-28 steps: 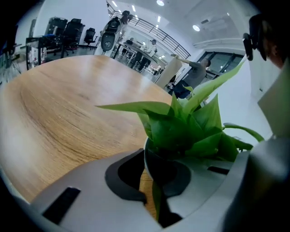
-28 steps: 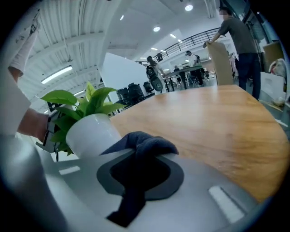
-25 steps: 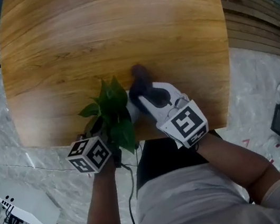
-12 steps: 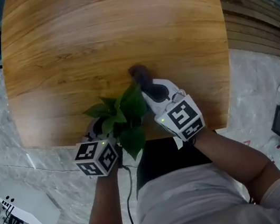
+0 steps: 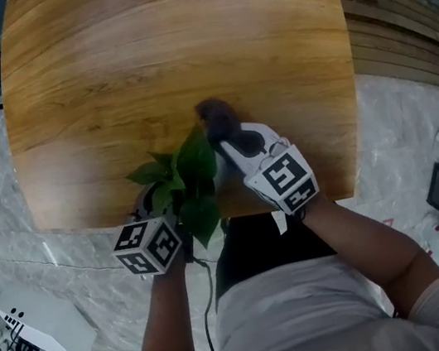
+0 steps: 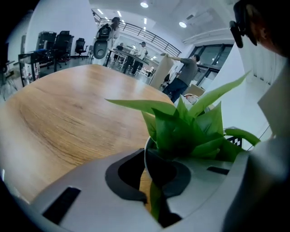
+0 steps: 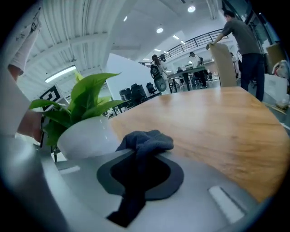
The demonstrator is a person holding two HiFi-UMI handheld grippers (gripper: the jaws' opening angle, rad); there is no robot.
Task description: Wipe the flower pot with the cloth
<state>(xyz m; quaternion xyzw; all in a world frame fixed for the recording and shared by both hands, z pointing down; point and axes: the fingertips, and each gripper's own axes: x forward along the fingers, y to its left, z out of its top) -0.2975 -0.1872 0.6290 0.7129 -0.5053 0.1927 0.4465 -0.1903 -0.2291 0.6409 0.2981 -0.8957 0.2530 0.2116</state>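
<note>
A leafy green plant [image 5: 189,171] stands in a white flower pot [image 7: 84,136] near the front edge of the wooden table [image 5: 171,44]. My left gripper [image 6: 153,179] is shut on the pot's rim [image 6: 146,154], with leaves [image 6: 186,127] rising just beyond the jaws. A dark grey cloth [image 7: 147,142] is pinched in my right gripper [image 7: 140,181], which sits just right of the pot. The bunched end of the cloth [image 5: 216,116] lies against the pot's side. From the head view the leaves hide most of the pot.
The table's front edge [image 5: 209,214] runs right under both grippers, with pale marbled floor [image 5: 68,273] below. Wooden planks [image 5: 396,30] lie to the right of the table. Far behind the table stand people [image 6: 183,74] and office chairs [image 6: 61,43].
The plant's leaves have swung to the right, toward the right gripper. The right gripper with the cloth has sunk slightly beside the pot. The left gripper has stayed put.
</note>
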